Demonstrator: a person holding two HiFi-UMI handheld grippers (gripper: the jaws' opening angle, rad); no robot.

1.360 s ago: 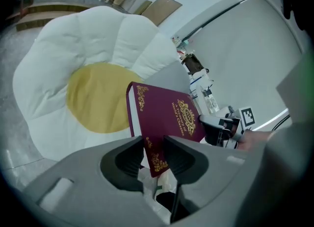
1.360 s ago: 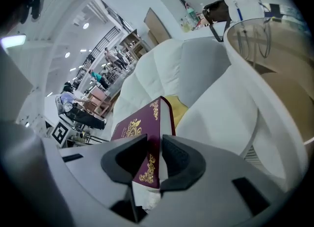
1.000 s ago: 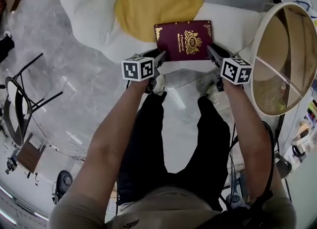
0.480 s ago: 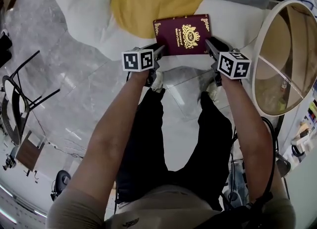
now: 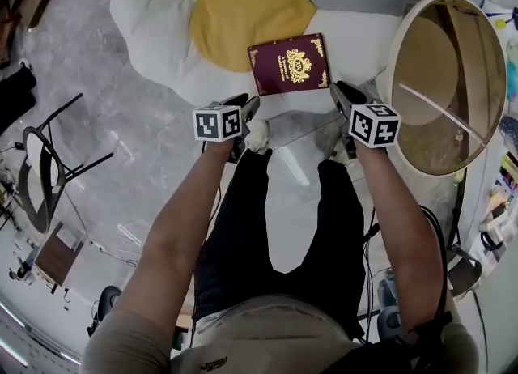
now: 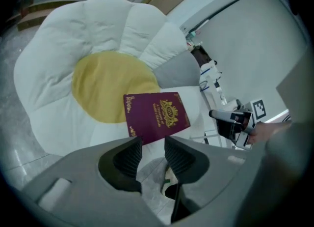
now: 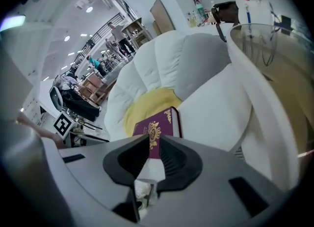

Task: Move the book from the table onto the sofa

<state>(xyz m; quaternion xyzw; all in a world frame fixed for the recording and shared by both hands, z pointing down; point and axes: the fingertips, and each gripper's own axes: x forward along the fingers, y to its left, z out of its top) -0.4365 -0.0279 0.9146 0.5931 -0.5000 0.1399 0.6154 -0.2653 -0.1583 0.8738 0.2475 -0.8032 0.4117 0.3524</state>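
Book [image 5: 289, 63] on sofa [image 5: 162, 16]: probably light, stiff, best pinched at side edges; left gripper [image 6: 153, 142] fingers just widened, right gripper [image 7: 153, 140] fingers just narrowed, both empty.

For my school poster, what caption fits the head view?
A dark red book rests on a daisy-shaped sofa, next to a round table.

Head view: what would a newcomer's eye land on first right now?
The dark red book with gold print, lying flat on the flower-shaped sofa, where its yellow centre meets a white petal. Just below it, the left gripper and right gripper hang clear of it, empty, the left jaws having just opened further and the right closed further. A round table fills the right edge.
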